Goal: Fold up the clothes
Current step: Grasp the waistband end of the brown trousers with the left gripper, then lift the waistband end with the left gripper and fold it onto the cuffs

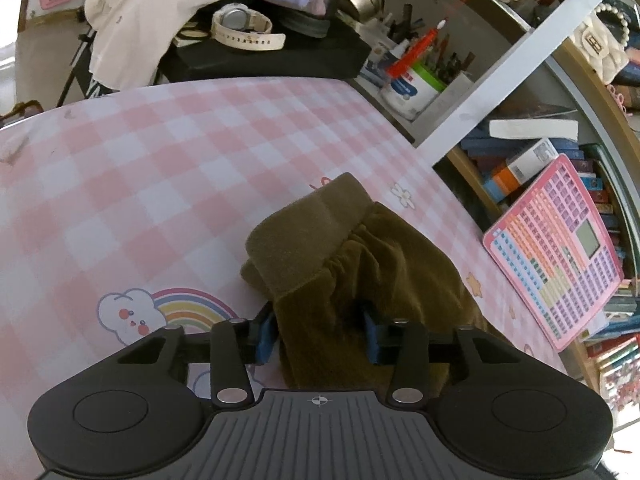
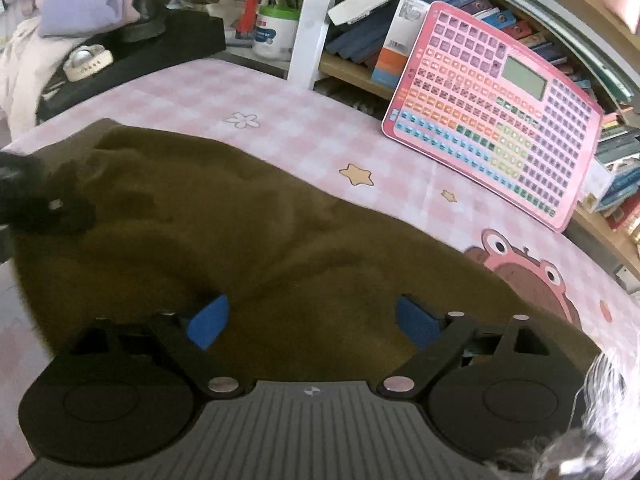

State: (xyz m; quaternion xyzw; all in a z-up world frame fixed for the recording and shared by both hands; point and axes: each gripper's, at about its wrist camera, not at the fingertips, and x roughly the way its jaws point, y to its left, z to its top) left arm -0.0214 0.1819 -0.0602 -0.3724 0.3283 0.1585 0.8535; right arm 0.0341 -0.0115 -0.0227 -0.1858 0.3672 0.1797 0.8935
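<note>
An olive-brown garment (image 1: 360, 264) lies on the pink checked table cover (image 1: 160, 168); its ribbed band (image 1: 304, 236) is turned over at the far end. My left gripper (image 1: 318, 336) is shut on a bunch of this fabric, with cloth filling the gap between the blue pads (image 1: 266, 336). In the right wrist view the garment (image 2: 248, 216) spreads wide across the cover. My right gripper (image 2: 312, 322) hovers just over its near part, open, blue pads (image 2: 208, 320) far apart with nothing pinched. The left gripper shows as a dark blur at the left edge (image 2: 28, 200).
A pink keyboard-like toy tablet (image 2: 492, 108) leans against a shelf of books (image 1: 532, 148) on the right. Behind the table stand a black box (image 1: 264, 56) with a white watch (image 1: 244, 28), a tub of pens (image 1: 412, 88), and piled clothes (image 1: 132, 12).
</note>
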